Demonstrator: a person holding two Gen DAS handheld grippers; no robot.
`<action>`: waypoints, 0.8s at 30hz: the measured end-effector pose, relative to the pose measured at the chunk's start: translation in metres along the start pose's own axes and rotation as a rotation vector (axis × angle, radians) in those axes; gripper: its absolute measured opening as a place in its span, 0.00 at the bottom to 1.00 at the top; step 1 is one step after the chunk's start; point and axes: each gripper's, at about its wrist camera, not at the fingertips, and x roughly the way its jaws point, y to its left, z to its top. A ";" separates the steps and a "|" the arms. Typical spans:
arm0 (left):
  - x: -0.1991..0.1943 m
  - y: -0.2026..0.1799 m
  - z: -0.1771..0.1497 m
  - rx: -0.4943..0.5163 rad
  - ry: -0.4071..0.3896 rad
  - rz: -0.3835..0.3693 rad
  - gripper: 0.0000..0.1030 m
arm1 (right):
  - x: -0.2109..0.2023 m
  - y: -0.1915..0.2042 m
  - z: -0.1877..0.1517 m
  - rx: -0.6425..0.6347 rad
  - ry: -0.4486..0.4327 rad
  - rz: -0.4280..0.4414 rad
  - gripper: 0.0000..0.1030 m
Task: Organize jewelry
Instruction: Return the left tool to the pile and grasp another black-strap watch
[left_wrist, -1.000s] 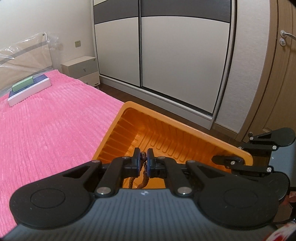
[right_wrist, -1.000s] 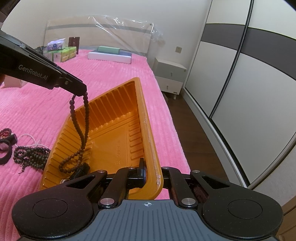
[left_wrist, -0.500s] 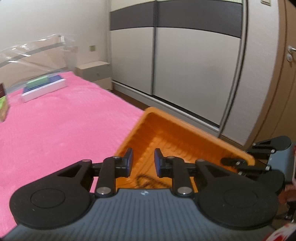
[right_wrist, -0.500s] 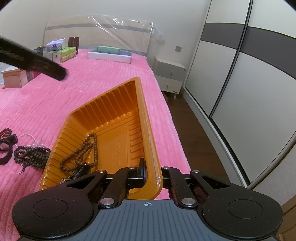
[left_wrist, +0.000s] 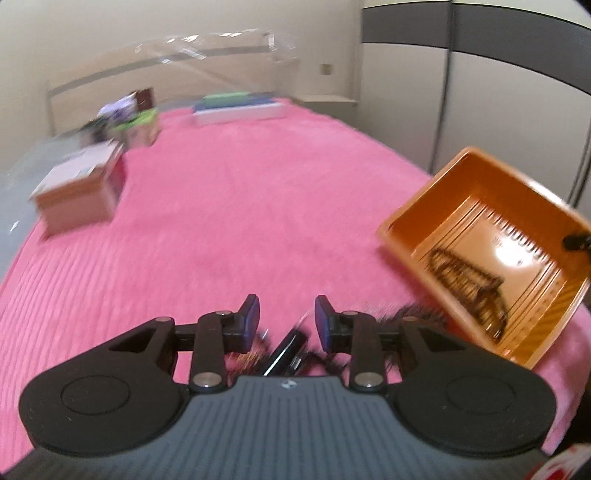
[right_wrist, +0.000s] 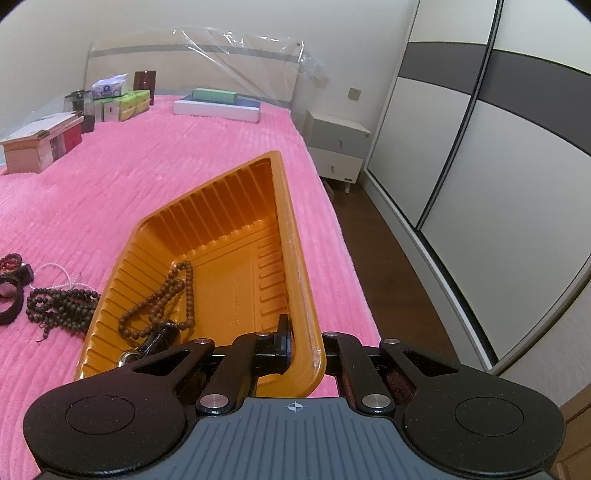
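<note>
Clamping the near right rim of the orange tray (right_wrist: 295, 258), the right gripper (right_wrist: 306, 350) sits at the lower centre of the right wrist view, one finger inside the wall and the other outside it, pressed together on the plastic. A brown bead strand (right_wrist: 166, 295) lies inside the tray at lower left of centre, its loop running from the lower left up toward the middle of the floor, with a dark tassel at its near end. Outside the tray's left wall, on the pink bedspread (right_wrist: 147, 166), a heap of dark beads (right_wrist: 59, 302) lies just beside the rim; a thin clear strand, a red bracelet (right_wrist: 9, 263) and a black ring (right_wrist: 7, 301) lie further toward the left edge.

In the blurred left wrist view the left gripper (left_wrist: 286, 325) is at lower centre, its jaws opening with nothing pressed between them. Dark jewelry shows beneath and behind the fingers, too smeared to identify. The tray stands at the right edge of that frame, well apart from the fingertips.

Open bedspread stretches across the upper middle of both views. The tray's long axis runs from lower centre toward upper centre of the right wrist frame, close to the bed's right edge.
</note>
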 end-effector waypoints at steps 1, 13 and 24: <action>-0.001 0.001 -0.009 -0.003 0.004 0.004 0.28 | 0.000 0.000 0.000 -0.001 -0.001 -0.001 0.05; 0.032 -0.024 -0.064 -0.053 0.060 0.025 0.68 | -0.001 0.003 -0.002 -0.001 0.010 -0.012 0.05; 0.058 -0.034 -0.073 -0.099 0.048 0.140 0.56 | 0.002 0.004 -0.001 -0.004 0.014 -0.020 0.05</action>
